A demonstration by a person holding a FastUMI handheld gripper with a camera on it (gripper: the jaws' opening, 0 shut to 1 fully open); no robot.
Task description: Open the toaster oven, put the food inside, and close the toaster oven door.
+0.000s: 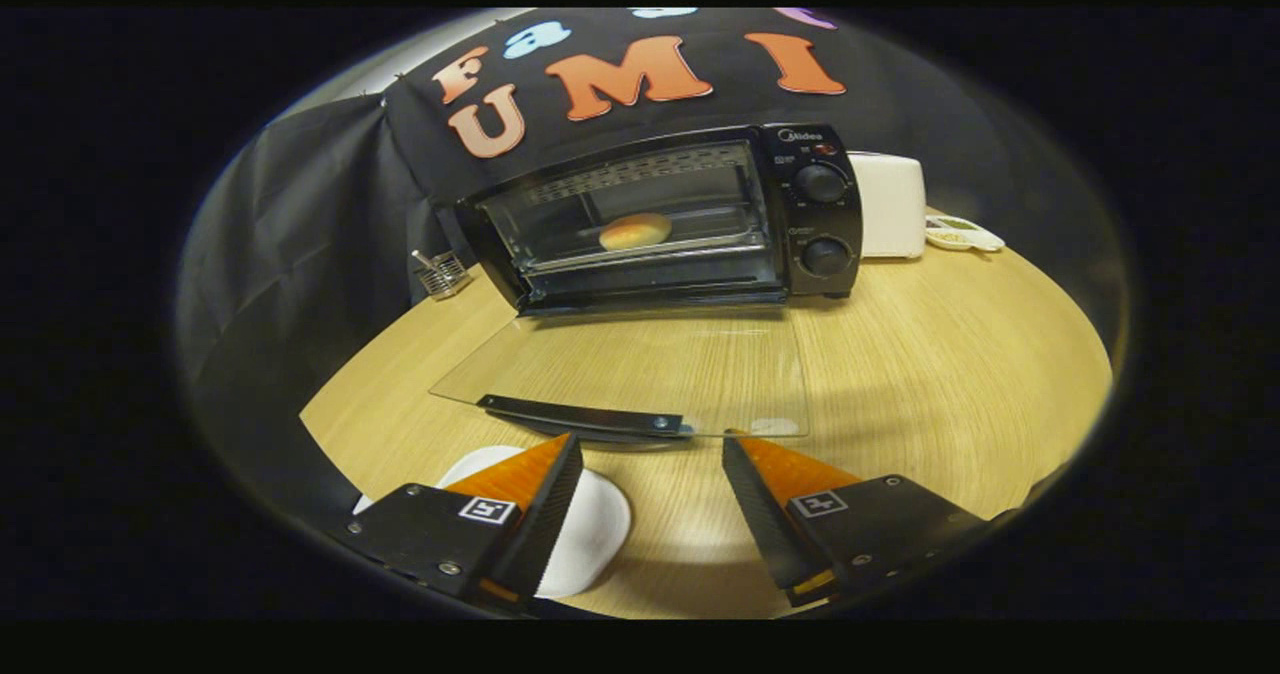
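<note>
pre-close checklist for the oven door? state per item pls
1. Food inside: ok. The bun sits on the rack in the toaster oven.
2. Door position: not ok for the finished task. The glass door is fully down, lying flat over the table.
3. Gripper free: ok. Fingers are open with nothing between them.
4. Approach to the door handle: ok. The handle lies just ahead of the fingers, apart from them.
5. Obstacles: ok. The white plate lies under the left finger, off the door's swing.
6. Bun clear of the door opening: cannot tell for certain; it looks set well back.
</note>
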